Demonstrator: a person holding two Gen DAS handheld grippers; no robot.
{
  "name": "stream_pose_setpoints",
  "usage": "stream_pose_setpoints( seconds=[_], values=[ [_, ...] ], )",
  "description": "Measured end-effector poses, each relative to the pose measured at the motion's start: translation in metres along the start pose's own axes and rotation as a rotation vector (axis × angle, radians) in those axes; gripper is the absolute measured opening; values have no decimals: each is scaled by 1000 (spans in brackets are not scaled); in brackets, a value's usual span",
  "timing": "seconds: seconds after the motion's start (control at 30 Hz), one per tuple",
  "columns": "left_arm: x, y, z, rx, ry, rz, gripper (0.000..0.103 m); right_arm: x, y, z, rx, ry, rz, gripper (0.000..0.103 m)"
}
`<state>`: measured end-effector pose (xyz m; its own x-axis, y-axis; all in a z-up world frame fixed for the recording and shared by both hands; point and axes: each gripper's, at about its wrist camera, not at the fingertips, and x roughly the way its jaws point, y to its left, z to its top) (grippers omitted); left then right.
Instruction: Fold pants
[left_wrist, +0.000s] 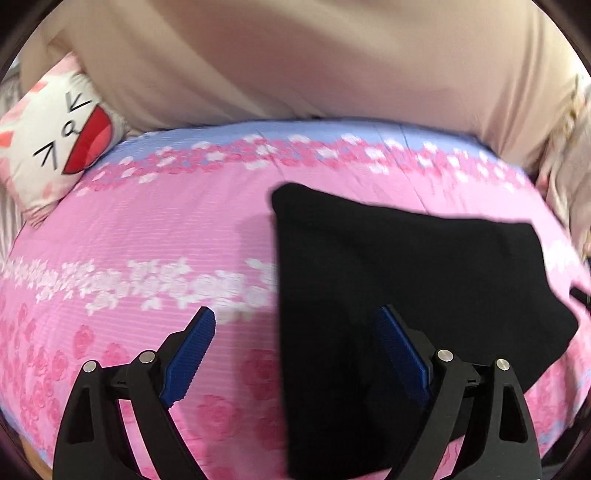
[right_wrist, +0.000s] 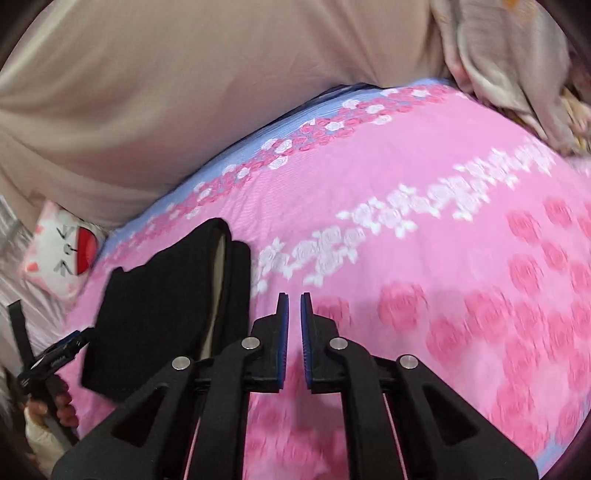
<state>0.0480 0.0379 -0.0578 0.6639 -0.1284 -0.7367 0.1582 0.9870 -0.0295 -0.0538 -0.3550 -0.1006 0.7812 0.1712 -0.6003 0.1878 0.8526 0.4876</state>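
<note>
The black pants (left_wrist: 406, 295) lie folded into a compact block on the pink flowered bedsheet (left_wrist: 147, 229). My left gripper (left_wrist: 295, 317) is open and empty, hovering above the sheet with its right finger over the pants' left edge. In the right wrist view the folded pants (right_wrist: 159, 306) lie left of my right gripper (right_wrist: 294, 295), which is shut with nothing between its blue pads (right_wrist: 283, 332), above bare sheet (right_wrist: 443, 221). The left gripper's handle and the hand holding it (right_wrist: 48, 369) show at the far left there.
A white cat-face cushion (left_wrist: 55, 136) lies at the sheet's far left corner, also seen in the right wrist view (right_wrist: 62, 254). A beige curtain or cover (left_wrist: 295, 55) hangs behind the bed. Crumpled grey-pink fabric (right_wrist: 517, 66) sits at the far right.
</note>
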Motion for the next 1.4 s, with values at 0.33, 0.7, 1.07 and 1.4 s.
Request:
stream_pose_setpoints(
  seconds=[0.33, 0.7, 1.07, 1.4],
  values=[
    [14, 31, -16, -165, 103, -189, 87, 13, 37, -13, 6, 87, 175, 80],
    [21, 1, -31, -57, 155, -209, 87, 37, 37, -22, 21, 166, 158, 80],
    [18, -22, -29, 50, 123, -74, 92, 59, 53, -26, -16, 223, 162, 86],
    [26, -9, -29, -75, 185, -250, 92, 62, 63, -30, -45, 210, 150, 94]
  ],
)
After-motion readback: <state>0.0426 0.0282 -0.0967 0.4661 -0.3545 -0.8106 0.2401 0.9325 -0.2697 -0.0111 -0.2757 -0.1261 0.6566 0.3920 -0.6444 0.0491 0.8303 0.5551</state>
